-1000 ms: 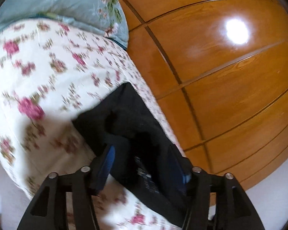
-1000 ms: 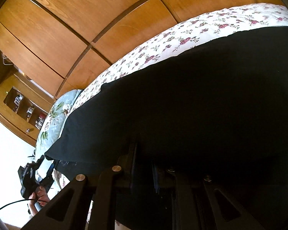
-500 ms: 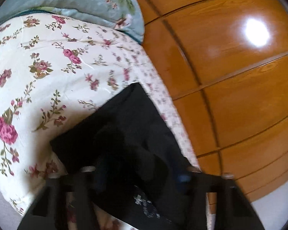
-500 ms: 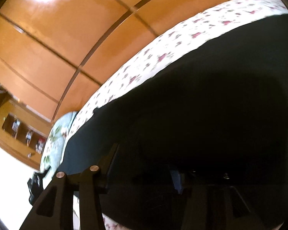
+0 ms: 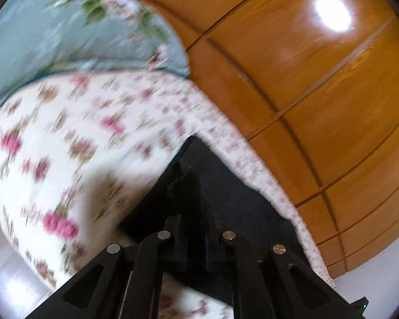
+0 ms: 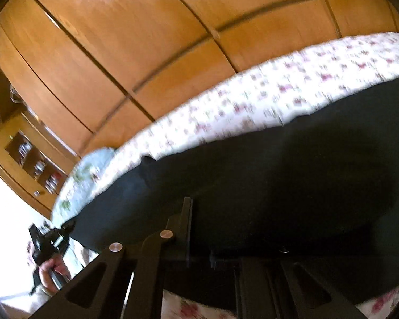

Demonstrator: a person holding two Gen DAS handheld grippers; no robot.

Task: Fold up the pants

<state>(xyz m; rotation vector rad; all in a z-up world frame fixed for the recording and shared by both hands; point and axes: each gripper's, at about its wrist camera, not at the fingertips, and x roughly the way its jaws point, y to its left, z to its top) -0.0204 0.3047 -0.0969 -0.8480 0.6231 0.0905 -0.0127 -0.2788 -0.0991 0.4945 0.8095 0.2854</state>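
I have the black pants spread on the floral bedspread, near the bed edge that faces the wooden wardrobe, with the blue-green pillow beyond them toward the head of the bed. My left gripper is clenched on a raised pinch of the dark cloth at one end of the pants; the fingers stand close together with fabric bunched between them. My right gripper sits low against the other end of the same garment (its fingers are lost against the black cloth, so I cannot tell whether it is clenched or released).

I judge this to be the start of a fold: both ends taken up, nothing visibly doubled over. The next move calls for lifting both ends together and carrying one across the pants toward the wardrobe side, keeping the edges level so the cloth doesn't twist.

I can read no brand, label or writing; both views are blurred.
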